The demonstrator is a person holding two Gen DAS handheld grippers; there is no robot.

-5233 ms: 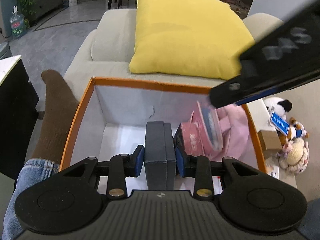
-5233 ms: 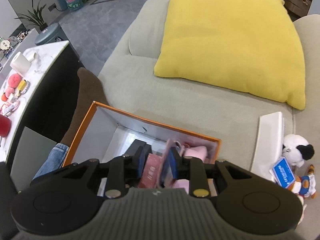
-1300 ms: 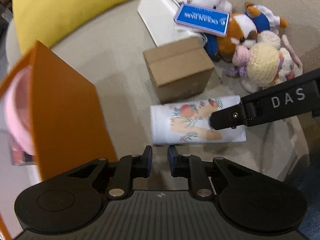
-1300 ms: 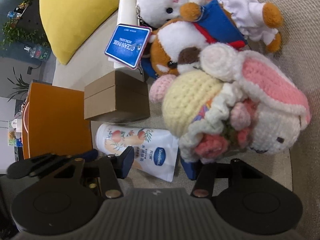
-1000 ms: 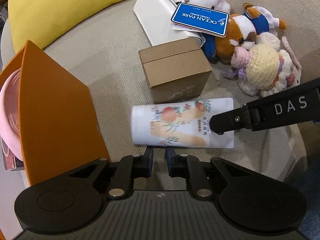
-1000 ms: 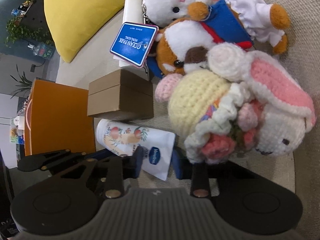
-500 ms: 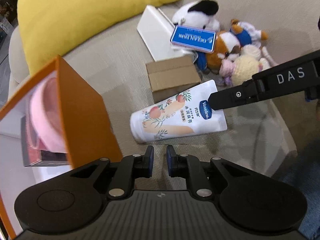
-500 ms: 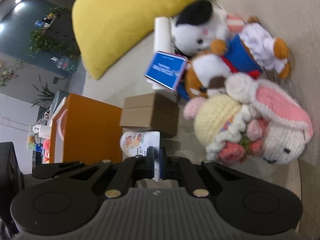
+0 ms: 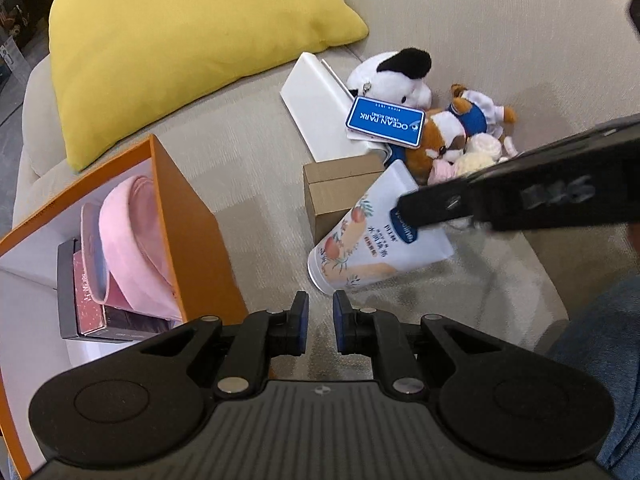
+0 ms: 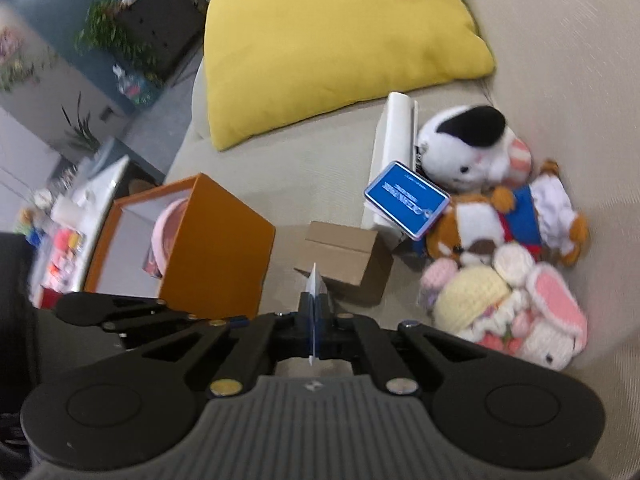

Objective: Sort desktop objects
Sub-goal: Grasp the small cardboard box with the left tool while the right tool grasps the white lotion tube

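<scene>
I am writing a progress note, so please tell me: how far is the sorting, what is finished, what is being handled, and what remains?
Done: the orange box holds a pink pouch and dark flat boxes. In hand: the right gripper is clamped on the flat end of the lotion tube, which hangs tilted. The left gripper holds nothing. Left on the sofa: cardboard box, white box, plush toys.

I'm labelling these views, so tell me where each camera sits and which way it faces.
Left wrist: on the left gripper, fingers nearly shut and empty, looking down at the sofa; right gripper holds the tube.
Right wrist: on the right gripper, fingers pinching the tube's flat end, looking down the sofa.
Shared: orange box, brown box, yellow cushion, plush toys.
</scene>
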